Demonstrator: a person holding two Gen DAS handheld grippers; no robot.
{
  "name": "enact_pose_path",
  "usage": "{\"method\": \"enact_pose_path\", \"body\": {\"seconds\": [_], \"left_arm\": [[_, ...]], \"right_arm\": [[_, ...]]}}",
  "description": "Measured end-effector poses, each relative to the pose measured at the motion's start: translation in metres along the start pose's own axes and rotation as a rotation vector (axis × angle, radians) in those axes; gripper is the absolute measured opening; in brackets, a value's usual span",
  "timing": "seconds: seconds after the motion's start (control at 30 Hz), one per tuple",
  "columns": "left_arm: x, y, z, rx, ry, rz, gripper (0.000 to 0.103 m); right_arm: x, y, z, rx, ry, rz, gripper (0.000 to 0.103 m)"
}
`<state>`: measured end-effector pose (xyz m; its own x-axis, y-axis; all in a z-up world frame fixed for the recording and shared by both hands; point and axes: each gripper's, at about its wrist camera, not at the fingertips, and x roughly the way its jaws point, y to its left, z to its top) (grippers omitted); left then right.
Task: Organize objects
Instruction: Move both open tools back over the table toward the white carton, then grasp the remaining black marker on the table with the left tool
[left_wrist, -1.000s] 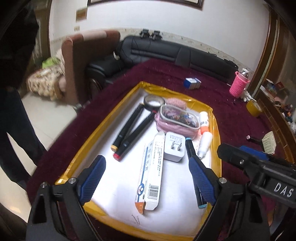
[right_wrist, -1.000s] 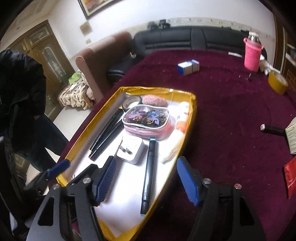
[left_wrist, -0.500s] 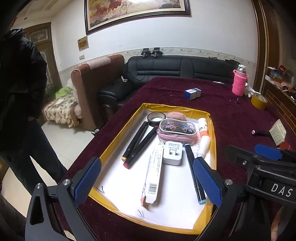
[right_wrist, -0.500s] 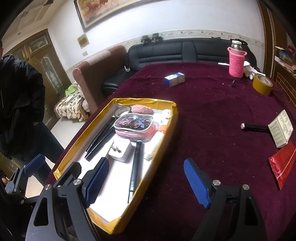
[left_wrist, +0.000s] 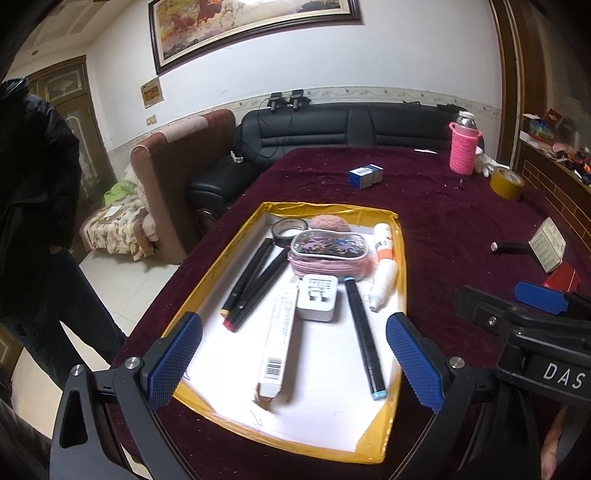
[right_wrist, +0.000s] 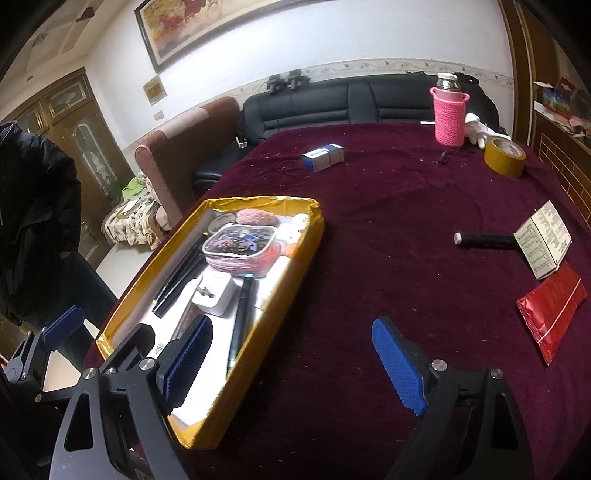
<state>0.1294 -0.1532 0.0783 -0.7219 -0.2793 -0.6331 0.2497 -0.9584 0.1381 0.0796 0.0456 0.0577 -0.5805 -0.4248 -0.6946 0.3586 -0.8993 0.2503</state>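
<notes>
A yellow-rimmed tray (left_wrist: 218, 269) (right_wrist: 306, 254) on the maroon table holds black markers (left_wrist: 364, 339), a white charger (left_wrist: 317, 302), a long white box (left_wrist: 279, 341), a pink pouch (left_wrist: 328, 254), a glue bottle (left_wrist: 384, 269) and a tape roll (left_wrist: 290, 229). My left gripper (left_wrist: 293, 360) is open and empty above the tray's near end. My right gripper (right_wrist: 291, 363) is open and empty over the tray's right edge; it also shows in the left wrist view (left_wrist: 539, 297).
On the cloth lie a blue-white box (right_wrist: 323, 157), a pink-sleeved bottle (right_wrist: 448, 110), a yellow tape roll (right_wrist: 504, 157), a black-handled tool (right_wrist: 484, 240) beside a white booklet (right_wrist: 543, 240), and a red packet (right_wrist: 552, 312). A person in black stands at left (left_wrist: 33, 206).
Both grippers have pulled back and up from the tray, staying open. The right gripper has swung to the right, over the tray's edge and the cloth.
</notes>
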Motion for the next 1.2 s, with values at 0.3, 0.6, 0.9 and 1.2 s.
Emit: {"method": "enact_pose_path", "body": {"seconds": [0.3, 0.6, 0.9, 1.2], "left_arm": [[0.002, -0.031, 0.006, 0.059, 0.005, -0.024, 0.099], [0.014, -0.079, 0.020, 0.072, 0.073, -0.263, 0.099], [0.034, -0.137, 0.020, 0.142, 0.112, -0.431, 0.099], [0.095, -0.226, 0.063, 0.400, 0.047, -0.543, 0.099]], "right_arm": [[-0.003, -0.034, -0.002, 0.044, 0.001, -0.004, 0.092], [-0.040, -0.142, -0.010, 0.214, -0.040, -0.126, 0.092], [-0.085, -0.272, -0.029, 0.413, -0.062, -0.325, 0.092], [-0.078, -0.313, -0.043, 0.528, -0.021, -0.285, 0.092]]}}
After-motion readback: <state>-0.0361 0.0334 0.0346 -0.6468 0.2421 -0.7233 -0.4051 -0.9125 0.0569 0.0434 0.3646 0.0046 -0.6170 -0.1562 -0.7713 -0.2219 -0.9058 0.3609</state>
